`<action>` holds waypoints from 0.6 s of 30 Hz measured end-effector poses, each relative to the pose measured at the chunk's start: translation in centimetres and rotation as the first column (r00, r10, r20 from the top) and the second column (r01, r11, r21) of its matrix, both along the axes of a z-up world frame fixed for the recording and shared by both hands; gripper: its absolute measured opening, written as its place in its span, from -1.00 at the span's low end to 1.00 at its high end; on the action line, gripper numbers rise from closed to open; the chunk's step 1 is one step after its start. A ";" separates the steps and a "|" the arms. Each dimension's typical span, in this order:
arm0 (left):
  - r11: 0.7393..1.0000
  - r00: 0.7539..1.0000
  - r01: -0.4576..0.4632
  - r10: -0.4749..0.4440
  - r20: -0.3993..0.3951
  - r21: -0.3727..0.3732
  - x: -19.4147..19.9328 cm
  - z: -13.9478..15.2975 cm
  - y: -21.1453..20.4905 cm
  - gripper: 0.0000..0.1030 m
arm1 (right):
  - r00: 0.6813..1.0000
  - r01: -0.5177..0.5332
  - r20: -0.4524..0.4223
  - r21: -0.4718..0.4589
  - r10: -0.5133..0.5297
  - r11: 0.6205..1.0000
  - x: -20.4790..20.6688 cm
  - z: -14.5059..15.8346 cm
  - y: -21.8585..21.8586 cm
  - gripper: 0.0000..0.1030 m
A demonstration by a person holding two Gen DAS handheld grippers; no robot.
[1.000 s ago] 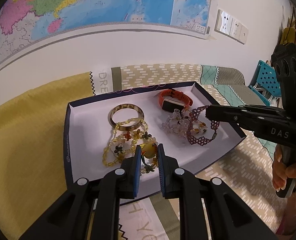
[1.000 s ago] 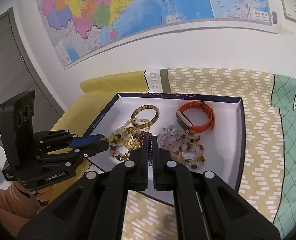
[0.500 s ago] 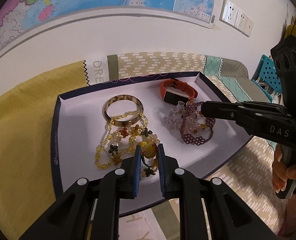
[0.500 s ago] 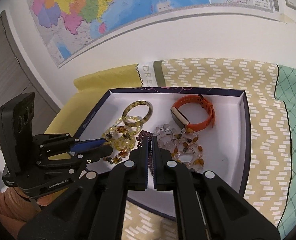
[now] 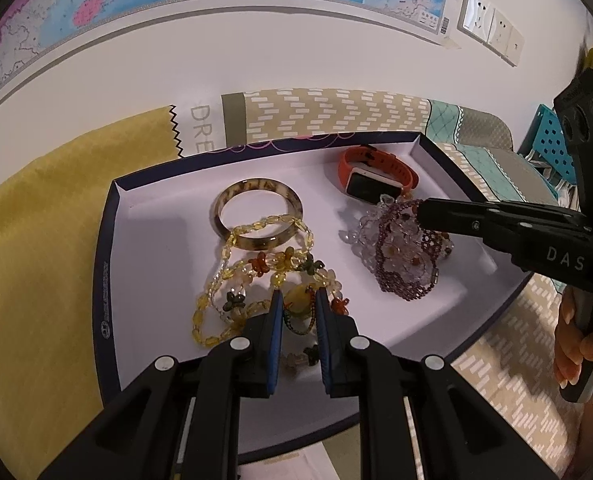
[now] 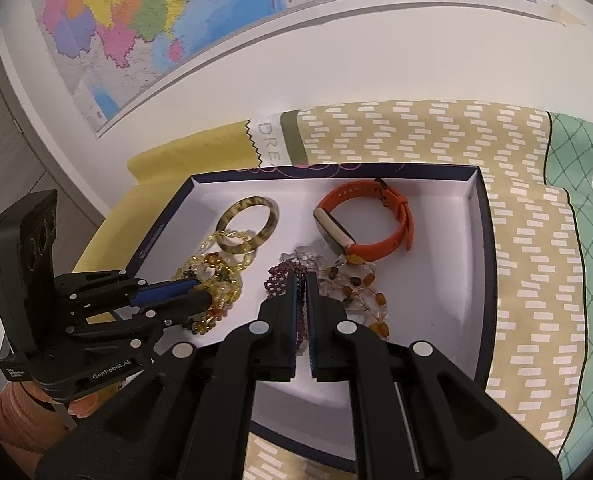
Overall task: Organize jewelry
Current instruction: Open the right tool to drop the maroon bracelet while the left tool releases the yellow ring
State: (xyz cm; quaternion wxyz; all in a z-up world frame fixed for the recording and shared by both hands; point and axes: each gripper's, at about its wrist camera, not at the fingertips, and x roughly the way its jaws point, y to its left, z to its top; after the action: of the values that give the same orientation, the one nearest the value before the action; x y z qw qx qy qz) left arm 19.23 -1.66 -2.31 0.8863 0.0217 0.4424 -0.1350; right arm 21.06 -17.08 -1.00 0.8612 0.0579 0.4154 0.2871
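A navy-rimmed white tray point(image 5: 108, 240) holds a tortoiseshell bangle point(image 5: 220, 216), an orange smartwatch point(image 5: 376, 160), a clear-and-amber bead bracelet point(image 6: 360, 300), yellow flower-bead bracelets point(image 5: 232, 272) and a purple beaded bracelet point(image 5: 396, 280). My left gripper point(image 5: 299, 308) is low over the tray's near side, shut on the yellow bead strands. My right gripper point(image 6: 303, 280) pinches the purple beaded bracelet point(image 6: 276, 276), which rests on the clear beads. Its jaws are opening, with purple beads still in the narrow slit. From the left wrist view the right gripper point(image 5: 420, 212) reaches in from the right.
The tray sits on a patterned beige and teal cloth point(image 6: 528, 240) beside a yellow cloth point(image 5: 36, 240). A wall with a map and sockets point(image 5: 492, 32) stands close behind. A person's hand point(image 5: 576, 344) grips the right handle. Blue plastic furniture point(image 5: 544, 140) is at far right.
Both grippers have come down closer to the tray. The purple bracelet, hanging from the right gripper before, now lies on the clear beads. The right slit is slightly wider.
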 end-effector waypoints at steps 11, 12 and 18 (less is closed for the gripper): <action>1.000 1.000 -0.017 0.017 0.003 -0.011 0.5 0.1 0.5 -0.58 | 0.998 0.059 0.033 -0.005 -0.059 0.998 -0.9 0.5 -0.9 -0.29; 1.000 1.000 -0.023 0.023 0.009 -0.014 0.3 0.2 0.7 -0.54 | 0.998 0.060 0.035 -0.003 -0.060 0.998 -1.0 0.5 -0.9 -0.28; 0.999 0.997 -0.025 0.028 0.074 -0.040 -1.6 2.2 1.8 -0.07 | 0.994 0.024 0.104 -0.004 -0.024 1.000 -4.4 2.2 -0.9 -0.19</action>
State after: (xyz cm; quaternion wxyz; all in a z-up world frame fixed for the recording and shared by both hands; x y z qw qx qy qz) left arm 17.63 0.12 -0.12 0.9041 0.0037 0.4067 -0.1309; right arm 16.71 -17.99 1.24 0.8852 0.0458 0.3699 0.2784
